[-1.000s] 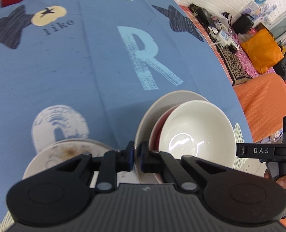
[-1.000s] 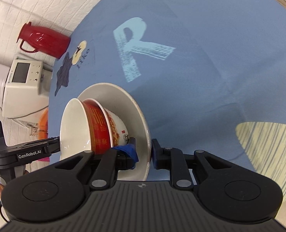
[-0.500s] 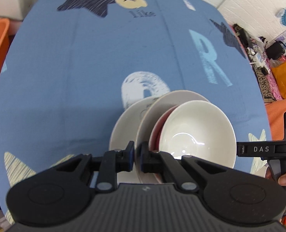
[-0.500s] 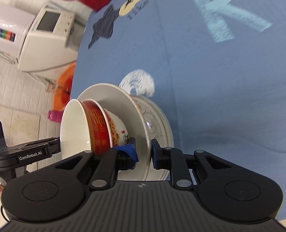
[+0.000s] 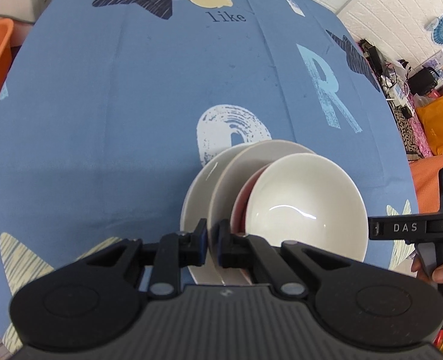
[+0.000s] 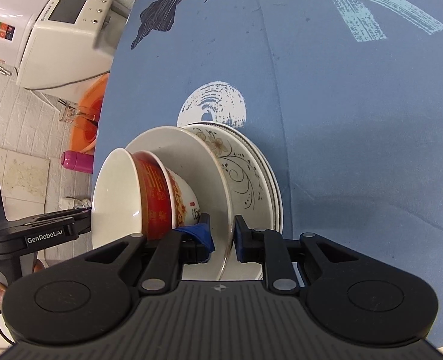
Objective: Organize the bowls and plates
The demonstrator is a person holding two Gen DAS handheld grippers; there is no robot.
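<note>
Left wrist view
Left claw [image 5: 211, 244]: we find it pinching the near rim of the white plate [image 5: 236, 174].
White bowl [image 5: 307, 207]: nested in the red bowl [image 5: 242, 207], on that plate.
Lower plate [image 5: 197, 186]: on the blue worktop [image 5: 131, 120], directly below.

Right wrist view
Right claw [image 6: 223, 238]: pinching the same plate's opposite rim.
Patterned plate [image 6: 245, 168]: we see it just beneath.

Red bowl [image 6: 154, 198], floral plate [image 6: 239, 174], blue star-printed tablecloth [image 6: 341, 120]

bowls [image 5: 305, 207] on plate [image 5: 245, 174], over patterned plate [image 6: 242, 174] — tablecloth [image 5: 131, 105] beneath
</note>
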